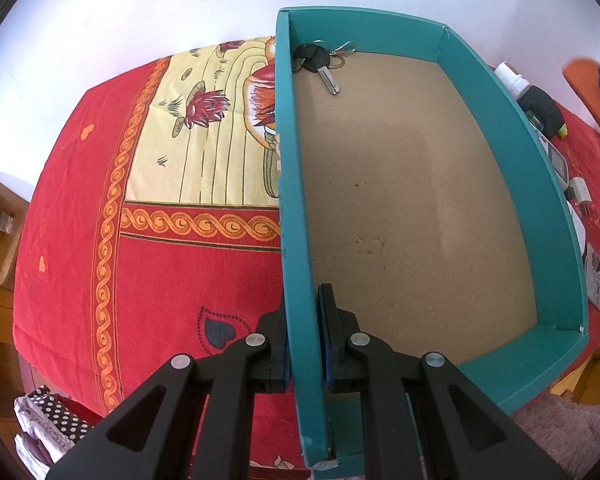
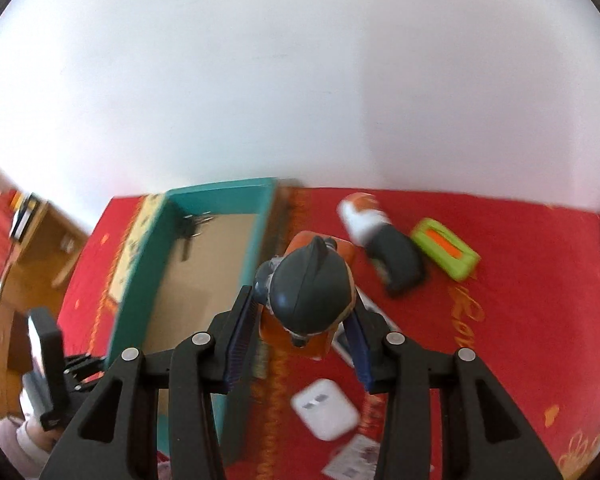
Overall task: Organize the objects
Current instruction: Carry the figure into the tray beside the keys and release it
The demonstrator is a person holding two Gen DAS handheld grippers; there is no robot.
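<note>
Teal cardboard makes the box (image 1: 496, 128), and everything here is placed against it. It sits on the red cloth (image 1: 160, 300) of the bench, with its open top up. The left gripper (image 1: 305, 344) has its jaws clamped together on the box's left wall, near the near corner, one pad outside and one inside, holding it steady. Inside the box, at the far left corner, lie the keys (image 1: 320, 62); the brown floor is otherwise bare.

The right gripper (image 2: 300, 320) holds an orange and grey tool (image 2: 308, 284) (perhaps a tape measure; blur makes it hard to say), its jaws pressed on the tool's two sides, just to the right of the box's right wall and seemingly lifted off the cloth. More things lie on the cloth to the right of the box: a white bottle (image 2: 362, 216), a dark pouch (image 2: 398, 262), a green case (image 2: 446, 254) and a white charger (image 2: 324, 408).

The step in hand looks like carrying the tool to the box. Next, I judge, it must clear the right wall, come down onto the bare floor away from the keys, and only then be let go.
</note>
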